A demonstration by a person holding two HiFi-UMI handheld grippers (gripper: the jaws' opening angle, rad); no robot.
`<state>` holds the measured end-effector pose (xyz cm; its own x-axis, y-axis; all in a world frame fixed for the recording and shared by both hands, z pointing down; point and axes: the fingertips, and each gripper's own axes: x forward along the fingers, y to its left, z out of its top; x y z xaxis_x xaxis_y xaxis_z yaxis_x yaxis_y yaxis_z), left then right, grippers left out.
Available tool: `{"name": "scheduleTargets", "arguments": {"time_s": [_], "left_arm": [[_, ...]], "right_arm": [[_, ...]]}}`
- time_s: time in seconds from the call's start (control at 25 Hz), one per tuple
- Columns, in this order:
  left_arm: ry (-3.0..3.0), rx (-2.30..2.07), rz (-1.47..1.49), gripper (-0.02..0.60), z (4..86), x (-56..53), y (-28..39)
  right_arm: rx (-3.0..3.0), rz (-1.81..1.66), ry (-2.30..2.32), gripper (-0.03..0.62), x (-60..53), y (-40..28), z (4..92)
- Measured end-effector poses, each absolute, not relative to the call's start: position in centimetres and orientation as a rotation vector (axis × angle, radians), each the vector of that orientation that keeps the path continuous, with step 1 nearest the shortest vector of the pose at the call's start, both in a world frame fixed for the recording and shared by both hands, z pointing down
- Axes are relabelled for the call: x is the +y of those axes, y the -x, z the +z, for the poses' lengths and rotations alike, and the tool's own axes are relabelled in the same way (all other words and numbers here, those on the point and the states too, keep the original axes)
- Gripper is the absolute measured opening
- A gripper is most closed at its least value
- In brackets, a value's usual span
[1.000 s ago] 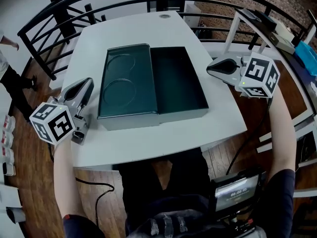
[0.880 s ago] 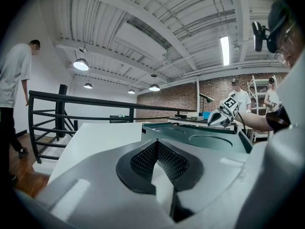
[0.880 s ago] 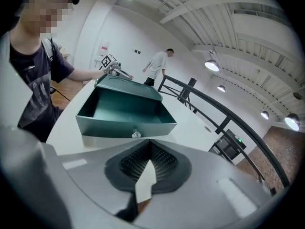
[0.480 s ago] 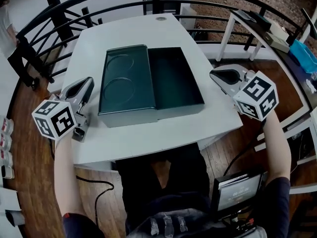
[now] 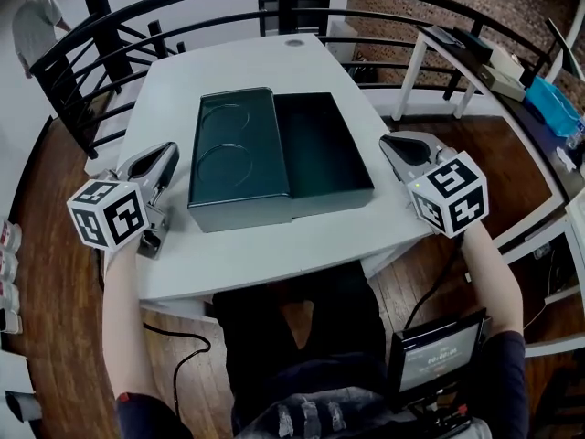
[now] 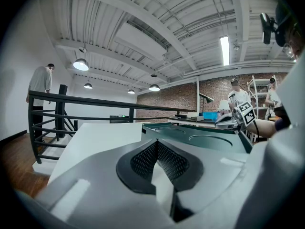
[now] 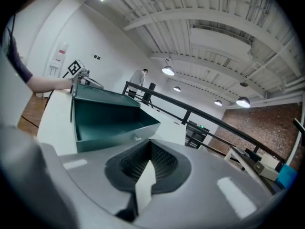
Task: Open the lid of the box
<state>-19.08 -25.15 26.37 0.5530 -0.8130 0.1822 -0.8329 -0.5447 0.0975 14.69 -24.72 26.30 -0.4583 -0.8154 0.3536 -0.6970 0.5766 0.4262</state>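
The dark green box (image 5: 324, 149) lies open in the middle of the white table (image 5: 274, 254). Its lid (image 5: 239, 149), with two round imprints, lies flat to the left of the base. My left gripper (image 5: 169, 155) rests shut and empty on the table just left of the lid, apart from it. My right gripper (image 5: 388, 142) hovers shut and empty to the right of the base, near the table's right edge. The left gripper view shows the lid (image 6: 200, 140) ahead of the shut left gripper (image 6: 157, 147). In the right gripper view the open base (image 7: 109, 118) lies beyond the shut right gripper (image 7: 148, 162).
A black railing (image 5: 128, 35) curves round the far side of the table. A white side table (image 5: 475, 58) with small items stands at the right. A person (image 5: 37, 26) stands at the far left. A small screen (image 5: 434, 355) hangs by my lap.
My right gripper has drawn back toward me along the table's right edge and turned its marker cube nearer. The left gripper has hardly moved. The box stays open.
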Motion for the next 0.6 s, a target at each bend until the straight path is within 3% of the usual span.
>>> {"name": "scheduleTargets", "arguments": {"time_s": [0.6], "left_arm": [[-2.619, -1.401, 0.164, 0.015, 26.17, -25.47, 19.15]], "right_arm": [[-2.302, -0.27, -1.305, 0.003, -25.61, -14.69, 25.85]]}}
